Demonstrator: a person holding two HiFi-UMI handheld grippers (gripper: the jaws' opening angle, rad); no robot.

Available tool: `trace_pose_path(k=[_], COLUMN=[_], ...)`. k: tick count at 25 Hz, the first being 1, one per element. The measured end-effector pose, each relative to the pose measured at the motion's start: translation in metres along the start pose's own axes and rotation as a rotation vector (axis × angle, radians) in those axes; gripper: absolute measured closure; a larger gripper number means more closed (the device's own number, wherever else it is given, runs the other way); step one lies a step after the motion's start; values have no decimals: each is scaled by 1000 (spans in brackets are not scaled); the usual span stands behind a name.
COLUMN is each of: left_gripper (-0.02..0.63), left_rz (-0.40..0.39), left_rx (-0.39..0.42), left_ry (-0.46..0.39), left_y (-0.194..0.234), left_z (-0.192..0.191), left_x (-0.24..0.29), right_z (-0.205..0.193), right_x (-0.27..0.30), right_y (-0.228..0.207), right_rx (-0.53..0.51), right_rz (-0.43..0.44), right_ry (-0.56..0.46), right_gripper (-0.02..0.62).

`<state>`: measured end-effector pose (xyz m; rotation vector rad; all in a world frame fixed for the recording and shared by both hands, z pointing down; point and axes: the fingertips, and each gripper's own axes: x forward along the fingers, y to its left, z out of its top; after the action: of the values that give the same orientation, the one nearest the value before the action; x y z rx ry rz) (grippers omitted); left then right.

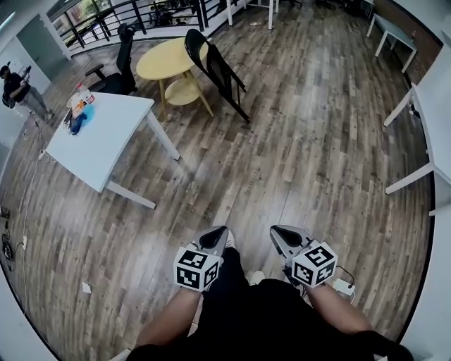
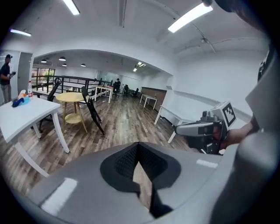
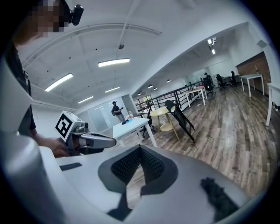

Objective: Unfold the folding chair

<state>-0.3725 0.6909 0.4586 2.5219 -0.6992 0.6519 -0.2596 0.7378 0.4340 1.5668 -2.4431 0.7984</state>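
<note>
The folded black chair (image 1: 217, 69) leans against a round yellow table (image 1: 171, 62) far across the wooden floor. It shows small in the left gripper view (image 2: 92, 114) and in the right gripper view (image 3: 182, 117). My left gripper (image 1: 218, 234) and right gripper (image 1: 277, 233) are held side by side close to my body, well short of the chair. Both point forward and somewhat down. Each has its jaws shut with nothing between them. The right gripper (image 2: 204, 130) appears in the left gripper view, and the left gripper (image 3: 89, 141) in the right gripper view.
A white table (image 1: 106, 141) with small items (image 1: 79, 107) stands left of the path to the chair. A black office chair (image 1: 122, 65) sits behind it. More white tables (image 1: 430, 113) line the right side. A person (image 1: 17, 88) stands at the far left by a railing (image 1: 127, 17).
</note>
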Motion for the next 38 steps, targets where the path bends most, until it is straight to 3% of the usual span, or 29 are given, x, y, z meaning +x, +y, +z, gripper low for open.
trace_pose_path(k=[7,15,22,30,38], left_gripper=[598,598,598,598,598], left_rz=[-18,-40,-30,-21,-16], left_rx=[-6,-38,-25,-73,-57], left_ry=[33,-20,-49,-84,-115], left_y=[52,111,156,212,233], left_z=[19,71,102,120,134], left_x=[30,53,53,40,37], right_z=[31,87,115,134,148], right_x=[53,112,157,201,221], right_y=[-34,-52,-46,-37,-35], right_rx=[8,-27,-75,-131,-131], right_rz=[-42,-68,-51,-38,-33], right_ry=[26,19,30,37,11], right_gripper=[600,600,600,600,600])
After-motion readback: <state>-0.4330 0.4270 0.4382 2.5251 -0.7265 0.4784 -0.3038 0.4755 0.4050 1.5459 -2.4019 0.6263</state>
